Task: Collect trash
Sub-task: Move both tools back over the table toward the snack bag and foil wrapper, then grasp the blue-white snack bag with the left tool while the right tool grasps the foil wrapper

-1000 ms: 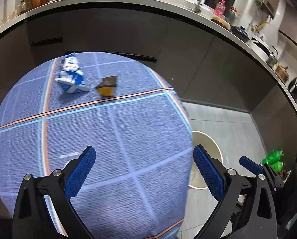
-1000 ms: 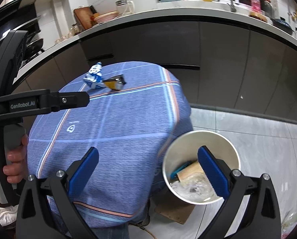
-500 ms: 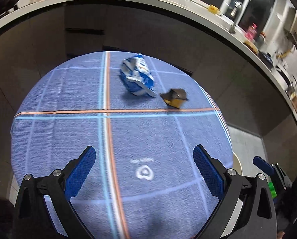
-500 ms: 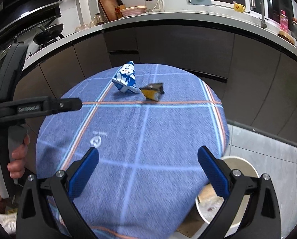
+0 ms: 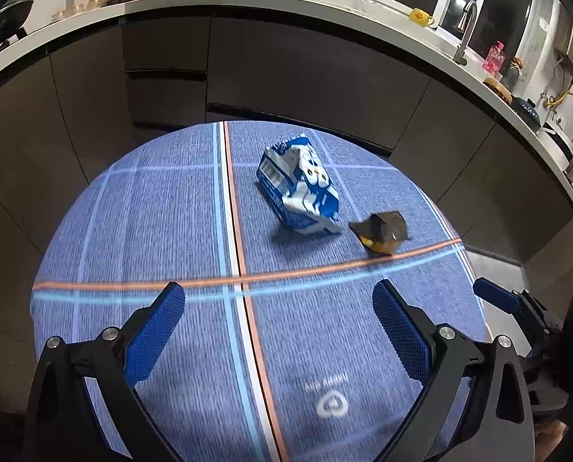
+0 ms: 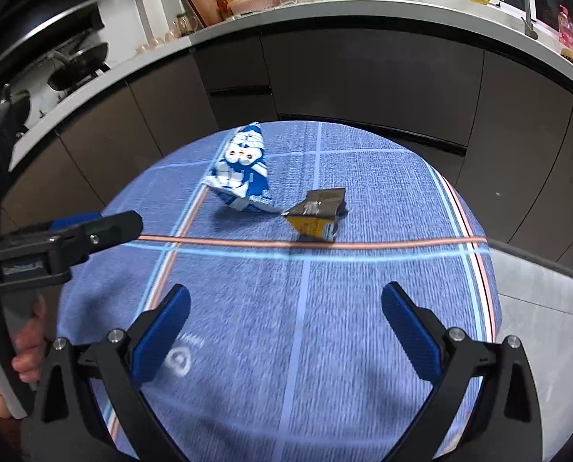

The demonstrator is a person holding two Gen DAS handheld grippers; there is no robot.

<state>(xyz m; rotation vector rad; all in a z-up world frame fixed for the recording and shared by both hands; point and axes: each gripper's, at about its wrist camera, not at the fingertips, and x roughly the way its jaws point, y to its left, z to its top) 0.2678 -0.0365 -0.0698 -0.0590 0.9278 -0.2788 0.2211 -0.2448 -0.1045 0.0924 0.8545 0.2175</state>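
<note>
Left wrist view now looks square across the round table [image 5: 140,231] in its blue checked cloth, where a second ago it took in the floor and a pale bin beside the table; that bin has dropped out of both views, so the person has swung both tools away from it and back toward the litter still lying there, which I read as the start of another pickup. From left to right in this view, the left gripper [image 5: 276,323] hangs over the near edge with its jaws spread wide and nothing between the blue pads, touching nothing; the crumpled blue-and-white wrapper [image 5: 299,188] sits at about twelve o'clock from it, well apart, and the small brown and yellow carton [image 5: 380,231] lies just beside the wrapper at one o'clock. Moving to the right wrist view, the right gripper [image 6: 286,323] is likewise wide open and empty, hovering above the cloth, with the wrapper at eleven o'clock and the carton near twelve, closer to it. Both pieces remain to be collected; the carton looks the handier one for the right tool.
</note>
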